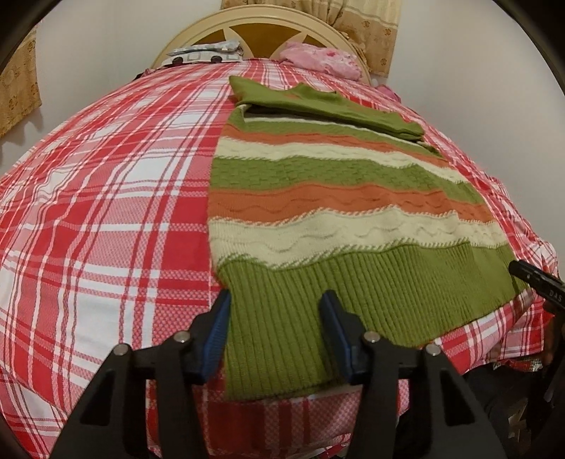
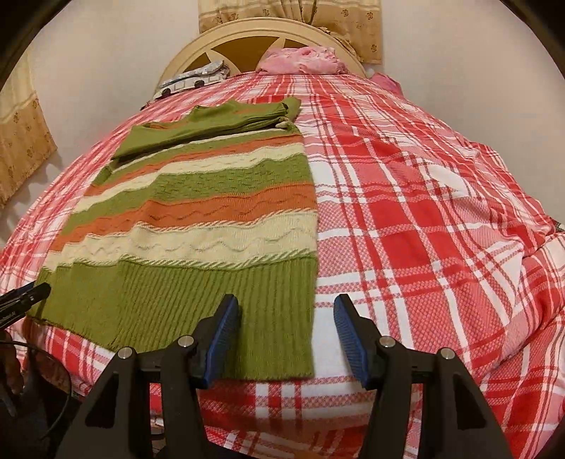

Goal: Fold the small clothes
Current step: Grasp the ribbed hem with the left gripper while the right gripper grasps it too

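A knit sweater (image 1: pixel 325 197) striped green, orange and cream lies flat on the red plaid bed, with its green sleeves folded across the top. It also shows in the right wrist view (image 2: pixel 212 219). My left gripper (image 1: pixel 275 303) is open over the left corner of the green ribbed hem, its jaws on either side of the fabric. My right gripper (image 2: pixel 286 307) is open over the hem's right corner, the sweater's right edge between its jaws. Each gripper's tip shows at the edge of the other view: the right one (image 1: pixel 536 279), the left one (image 2: pixel 24 296).
The bed (image 1: pixel 106 212) has a red and white plaid cover and a cream headboard (image 2: pixel 268 31). Pink cloth (image 1: pixel 321 60) and a grey patterned item (image 1: pixel 204 53) lie by the headboard. Beige curtains (image 2: pixel 289 21) hang behind. The bed's near edge lies just below the hem.
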The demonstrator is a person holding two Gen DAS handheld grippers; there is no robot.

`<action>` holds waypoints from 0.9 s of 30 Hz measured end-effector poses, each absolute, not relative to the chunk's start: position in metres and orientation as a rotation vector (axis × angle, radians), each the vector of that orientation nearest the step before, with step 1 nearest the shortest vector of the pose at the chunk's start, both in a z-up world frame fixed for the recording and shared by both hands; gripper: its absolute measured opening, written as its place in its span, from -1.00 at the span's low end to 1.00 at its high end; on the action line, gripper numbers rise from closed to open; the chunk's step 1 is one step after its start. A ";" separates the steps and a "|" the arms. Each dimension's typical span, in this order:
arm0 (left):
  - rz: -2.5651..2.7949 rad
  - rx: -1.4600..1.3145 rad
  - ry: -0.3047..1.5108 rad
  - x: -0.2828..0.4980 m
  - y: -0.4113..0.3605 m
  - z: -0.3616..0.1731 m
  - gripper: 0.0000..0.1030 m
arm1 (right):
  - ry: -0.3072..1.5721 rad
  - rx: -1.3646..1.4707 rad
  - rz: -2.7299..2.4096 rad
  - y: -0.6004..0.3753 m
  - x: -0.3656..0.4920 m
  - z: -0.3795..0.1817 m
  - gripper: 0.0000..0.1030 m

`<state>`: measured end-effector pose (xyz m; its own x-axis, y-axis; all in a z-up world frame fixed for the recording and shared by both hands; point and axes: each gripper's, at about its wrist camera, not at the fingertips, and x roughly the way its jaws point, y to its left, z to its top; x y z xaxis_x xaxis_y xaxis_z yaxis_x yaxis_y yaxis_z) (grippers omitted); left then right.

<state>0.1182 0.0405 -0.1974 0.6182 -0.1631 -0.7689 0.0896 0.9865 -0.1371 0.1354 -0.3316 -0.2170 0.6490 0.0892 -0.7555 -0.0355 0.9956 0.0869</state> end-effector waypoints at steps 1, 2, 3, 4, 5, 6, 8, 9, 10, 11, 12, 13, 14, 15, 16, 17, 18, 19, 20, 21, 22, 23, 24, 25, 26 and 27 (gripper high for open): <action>-0.142 -0.092 0.893 0.118 0.041 -0.198 0.08 | 0.861 0.066 0.085 -0.330 0.134 -0.217 0.11; -0.137 -0.097 0.893 0.119 0.042 -0.198 0.10 | 0.860 0.065 0.088 -0.328 0.131 -0.217 0.11; -0.137 -0.101 0.894 0.119 0.042 -0.199 0.10 | 0.858 0.064 0.089 -0.328 0.129 -0.218 0.07; -0.138 -0.103 0.894 0.119 0.043 -0.199 0.11 | 0.855 0.063 0.083 -0.328 0.128 -0.218 0.01; -0.139 -0.104 0.895 0.120 0.042 -0.199 0.14 | 0.853 0.063 0.075 -0.329 0.127 -0.218 -0.17; -0.144 -0.112 0.900 0.121 0.043 -0.200 0.15 | 0.852 0.073 0.071 -0.332 0.126 -0.218 -0.30; -0.152 -0.127 0.905 0.121 0.045 -0.201 0.15 | 0.851 0.102 0.075 -0.336 0.126 -0.218 -0.35; -0.157 -0.125 0.908 0.121 0.045 -0.201 0.15 | 0.851 0.107 0.076 -0.337 0.126 -0.218 -0.39; -0.161 -0.116 0.911 0.121 0.044 -0.201 0.15 | 0.852 0.112 0.086 -0.336 0.125 -0.218 -0.41; -0.162 -0.115 0.912 0.121 0.044 -0.200 0.15 | 0.851 0.121 0.099 -0.335 0.125 -0.218 -0.45; -0.163 -0.122 0.914 0.120 0.044 -0.200 0.15 | 0.849 0.130 0.115 -0.334 0.124 -0.218 -0.45; -0.163 -0.122 0.913 0.120 0.044 -0.200 0.15 | 0.845 0.127 0.120 -0.332 0.123 -0.218 -0.45; -0.165 -0.121 0.910 0.119 0.044 -0.200 0.15 | 0.840 0.120 0.120 -0.330 0.123 -0.219 -0.45; -0.167 -0.122 0.907 0.119 0.044 -0.200 0.15 | 0.835 0.124 0.120 -0.330 0.123 -0.219 -0.44; -0.168 -0.122 0.905 0.119 0.044 -0.200 0.14 | 0.831 0.135 0.121 -0.330 0.123 -0.219 -0.44; -0.168 -0.120 0.902 0.118 0.044 -0.200 0.12 | 0.828 0.144 0.123 -0.331 0.123 -0.220 -0.44; -0.173 -0.119 0.900 0.118 0.043 -0.200 0.09 | 0.824 0.144 0.125 -0.331 0.123 -0.220 -0.44; -0.181 -0.122 0.901 0.118 0.043 -0.200 0.03 | 0.822 0.136 0.126 -0.330 0.123 -0.220 -0.44; -0.189 -0.128 0.904 0.118 0.043 -0.200 -0.08 | 0.821 0.127 0.125 -0.329 0.122 -0.220 -0.44; -0.206 -0.142 0.910 0.118 0.044 -0.200 -0.15 | 0.820 0.131 0.133 -0.329 0.122 -0.220 -0.46; -0.218 -0.151 0.913 0.118 0.044 -0.200 -0.33 | 0.823 0.149 0.150 -0.329 0.123 -0.220 -0.54; -0.234 -0.158 0.910 0.118 0.045 -0.199 -0.62 | 0.827 0.178 0.171 -0.330 0.123 -0.221 -0.77; -0.250 -0.161 0.908 0.118 0.045 -0.198 -0.76 | 0.822 0.200 0.173 -0.333 0.123 -0.221 -0.78; -0.261 -0.166 0.906 0.118 0.046 -0.198 -0.78 | 0.822 0.214 0.175 -0.334 0.123 -0.221 -0.79; -0.264 -0.177 0.895 0.117 0.048 -0.196 -0.79 | 0.818 0.230 0.178 -0.336 0.123 -0.220 -0.81; -0.267 -0.187 0.885 0.116 0.049 -0.195 -0.80 | 0.807 0.241 0.180 -0.337 0.122 -0.219 -0.83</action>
